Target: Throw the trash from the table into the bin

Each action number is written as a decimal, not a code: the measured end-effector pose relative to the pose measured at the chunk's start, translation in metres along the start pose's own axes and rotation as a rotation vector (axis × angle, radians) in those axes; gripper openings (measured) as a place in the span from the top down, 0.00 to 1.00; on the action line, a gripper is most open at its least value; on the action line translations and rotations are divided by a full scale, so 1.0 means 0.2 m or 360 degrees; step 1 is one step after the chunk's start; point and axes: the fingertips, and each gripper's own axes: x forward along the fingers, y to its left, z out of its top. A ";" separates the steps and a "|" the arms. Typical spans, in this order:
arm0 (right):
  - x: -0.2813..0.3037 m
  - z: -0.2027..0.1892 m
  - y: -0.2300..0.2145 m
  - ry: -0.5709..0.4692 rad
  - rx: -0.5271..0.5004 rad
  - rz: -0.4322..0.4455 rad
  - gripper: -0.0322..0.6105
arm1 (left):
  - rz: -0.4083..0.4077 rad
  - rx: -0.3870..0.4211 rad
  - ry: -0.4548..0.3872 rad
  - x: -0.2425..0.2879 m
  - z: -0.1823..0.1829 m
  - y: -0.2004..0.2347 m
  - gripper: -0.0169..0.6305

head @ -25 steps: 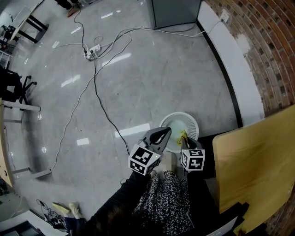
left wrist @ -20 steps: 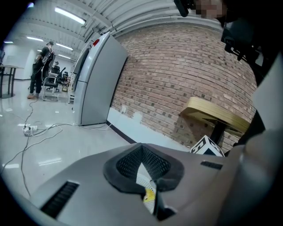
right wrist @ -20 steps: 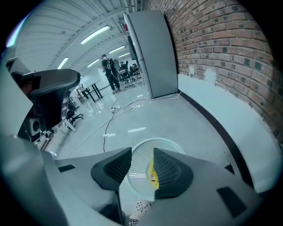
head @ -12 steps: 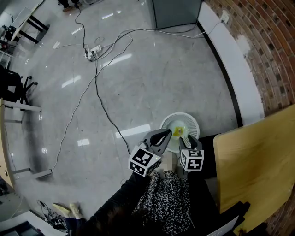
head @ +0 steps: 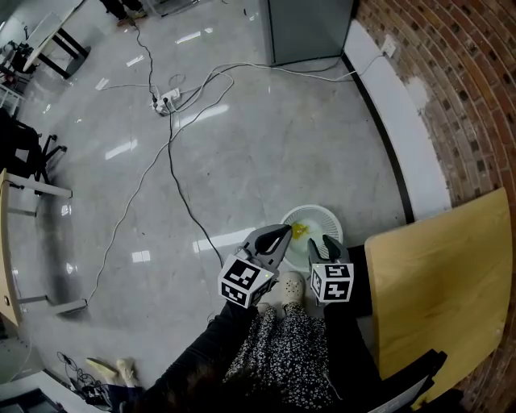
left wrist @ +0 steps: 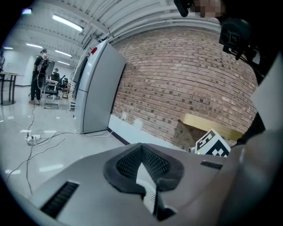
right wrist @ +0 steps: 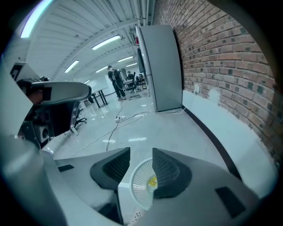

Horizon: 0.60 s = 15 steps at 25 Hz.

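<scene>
On the floor stands a white mesh bin (head: 332,223), and a yellow piece of trash (head: 298,232) lies inside it. My right gripper (head: 323,244) hangs open just above the bin's near rim. Its jaws have just been opening, and nothing is between them. In the right gripper view the bin (right wrist: 138,187) and the yellow trash (right wrist: 152,181) show through the gap of the right gripper (right wrist: 141,155). Left of it, my left gripper (head: 281,233) is shut and empty. The left gripper (left wrist: 142,148) points toward the brick wall in its own view.
The wooden table (head: 451,282) fills the lower right. A brick wall (head: 451,81) with a white skirting runs along the right. A grey cabinet (head: 306,24) stands at the back. Cables and a power strip (head: 165,101) lie on the grey floor. A shoe (head: 286,284) shows below the grippers.
The right gripper let go of the yellow trash, which dropped into the bin. Both grippers have since risen a little above the bin.
</scene>
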 end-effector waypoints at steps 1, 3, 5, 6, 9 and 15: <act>-0.03 0.04 0.01 -0.0023 -0.0002 0.0001 0.69 | 0.0003 -0.0001 -0.0008 -0.02 0.02 -0.01 0.96; -0.09 0.11 0.05 -0.0072 -0.0019 0.0006 0.69 | 0.0003 0.0007 -0.0033 -0.05 0.08 -0.02 0.96; -0.14 0.19 0.08 -0.0117 -0.0037 0.0006 0.69 | 0.0006 0.0015 -0.0058 -0.09 0.14 -0.03 0.96; -0.17 0.23 0.10 -0.0138 -0.0043 0.0005 0.69 | 0.0007 0.0016 -0.0069 -0.11 0.17 -0.03 0.96; -0.26 0.32 0.16 -0.0176 -0.0077 0.0014 0.70 | 0.0007 0.0030 -0.0095 -0.17 0.24 -0.04 0.96; -0.43 0.51 0.21 -0.0284 -0.0090 -0.0002 0.70 | -0.0020 0.0087 -0.0157 -0.27 0.42 -0.11 0.96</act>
